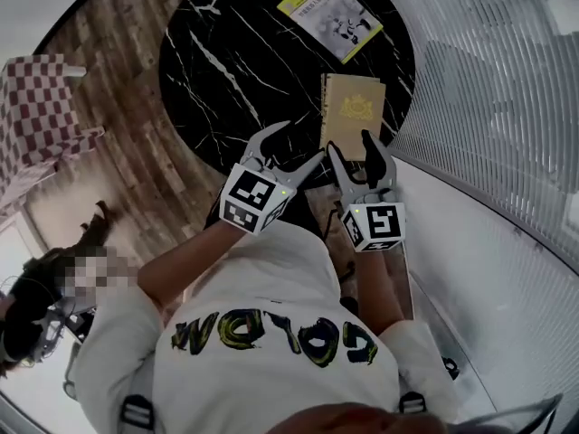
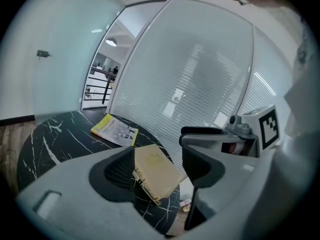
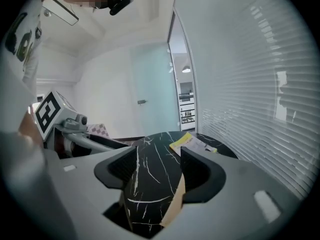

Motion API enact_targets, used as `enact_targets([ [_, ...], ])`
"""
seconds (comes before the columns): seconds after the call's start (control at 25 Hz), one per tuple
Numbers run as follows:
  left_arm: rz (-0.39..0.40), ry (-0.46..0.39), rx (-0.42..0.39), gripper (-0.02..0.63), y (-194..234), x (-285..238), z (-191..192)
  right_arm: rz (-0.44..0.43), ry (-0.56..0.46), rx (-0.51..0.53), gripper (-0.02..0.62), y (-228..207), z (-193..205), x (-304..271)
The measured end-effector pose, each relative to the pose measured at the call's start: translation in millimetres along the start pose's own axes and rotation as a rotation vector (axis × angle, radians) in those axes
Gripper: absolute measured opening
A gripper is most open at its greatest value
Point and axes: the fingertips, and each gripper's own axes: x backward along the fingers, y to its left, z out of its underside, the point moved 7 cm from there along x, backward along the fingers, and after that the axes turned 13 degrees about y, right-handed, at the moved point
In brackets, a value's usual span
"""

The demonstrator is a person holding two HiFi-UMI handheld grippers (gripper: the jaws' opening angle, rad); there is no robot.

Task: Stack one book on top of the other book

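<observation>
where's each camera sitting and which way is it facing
Head view: on the person's head, looking steeply down at the marble table; shows shirt, left claw, right claw.
Left gripper view: on the left claw, facing the blinds; shows its open jaws, the right claw.
Right gripper view: on the right claw, facing a pale wall; shows its open jaws, the left claw.
All three share the yellow book.

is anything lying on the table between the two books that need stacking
Nothing visible does. Only a bare stretch of the black marble table separates the tan book from the yellow book, and the two lie apart.
</observation>
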Motion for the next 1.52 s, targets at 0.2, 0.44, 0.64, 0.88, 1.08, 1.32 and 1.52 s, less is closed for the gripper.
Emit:
enact_targets([
  [0.2, -0.004, -0.109, -0.011, 0.285, -1.3, 34.9, 3.4, -0.027, -0.054, 0.052, 0.267, 31.2, -7.7, 10.1],
  [0.44, -0.018, -0.202, -0.025, 0.276, 10.5, 72.1, -1.3, -0.051, -0.106, 0.109, 0.252, 66.9, -31.8, 12.7],
  [0.64, -0.029, -0.263, -0.035, 0.267, 12.4, 106.5, -5.4, -0.073, -0.139, 0.146, 0.238, 95.0, -50.0, 18.5],
  [0.88, -0.051, -0.311, -0.045, 0.253, 18.0, 130.5, -8.0, -0.1, -0.183, 0.181, 0.216, 118.2, -66.5, 19.7],
  [1.08, -0.053, -0.362, -0.062, 0.198, 15.4, 147.3, -10.3, -0.129, -0.208, 0.206, 0.186, 134.7, -72.6, 22.7],
  [1.32, -0.045, -0.402, -0.086, 0.155, 14.7, 165.5, -15.9, -0.143, -0.244, 0.226, 0.152, 155.8, -85.9, 30.7],
  [1.52, -0.008, -0.44, -0.107, 0.08, 8.4, 175.6, -18.3, -0.161, -0.263, 0.217, 0.121, 166.0, -86.3, 34.1],
])
